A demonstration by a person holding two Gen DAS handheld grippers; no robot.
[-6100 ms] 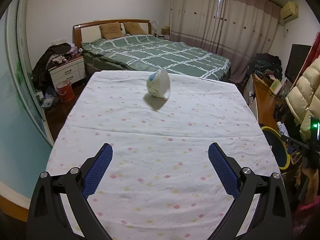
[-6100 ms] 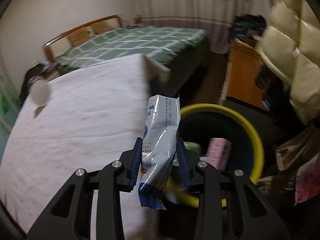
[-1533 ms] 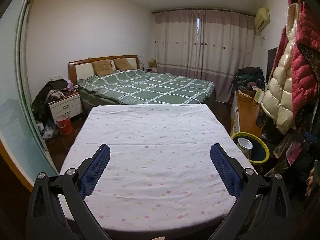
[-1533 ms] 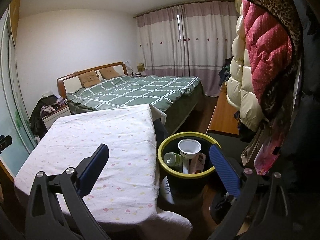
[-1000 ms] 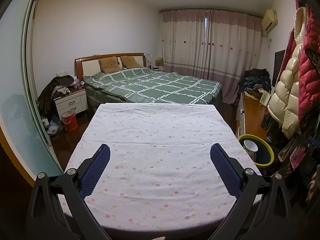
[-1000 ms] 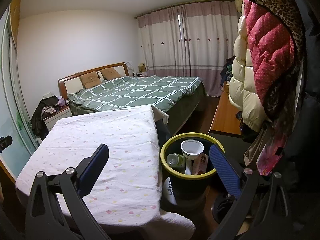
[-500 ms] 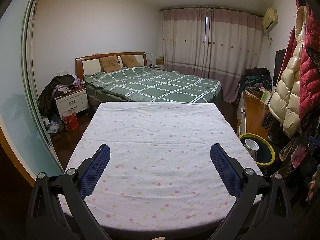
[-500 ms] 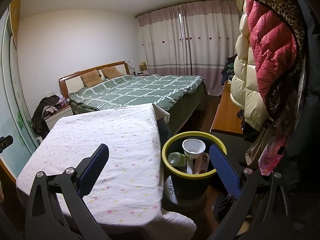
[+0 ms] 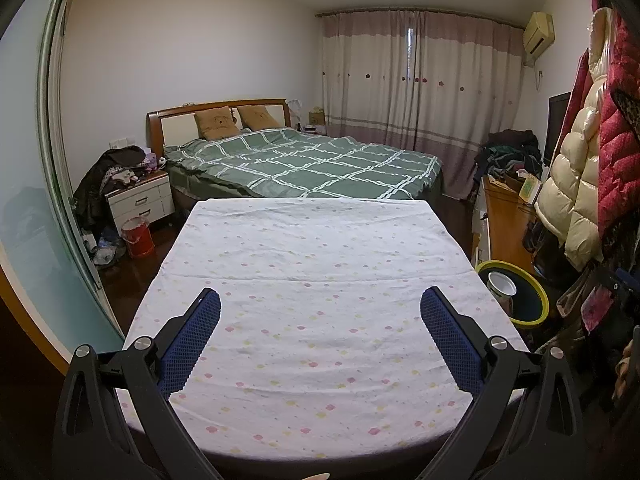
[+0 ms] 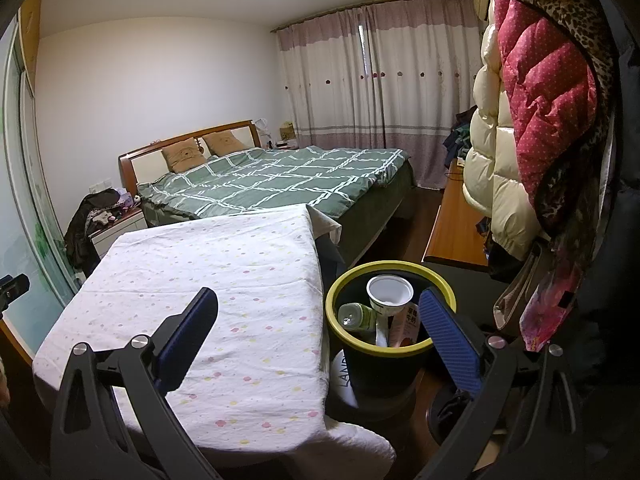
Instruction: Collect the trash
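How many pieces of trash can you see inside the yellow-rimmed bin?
3: a white cup on top, a green bottle to its left, and a pink carton below the cup. More may lie hidden underneath in the bin.

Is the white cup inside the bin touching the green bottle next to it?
Touching. In the right wrist view the white cup leans in the yellow-rimmed bin, its lower side resting against the green bottle, with no gap visible between them.

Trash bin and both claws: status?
Left claw open, empty. Right claw open, empty. Trash bin holds cup, bottle, carton. Tablecloth bare, nothing obstructing.
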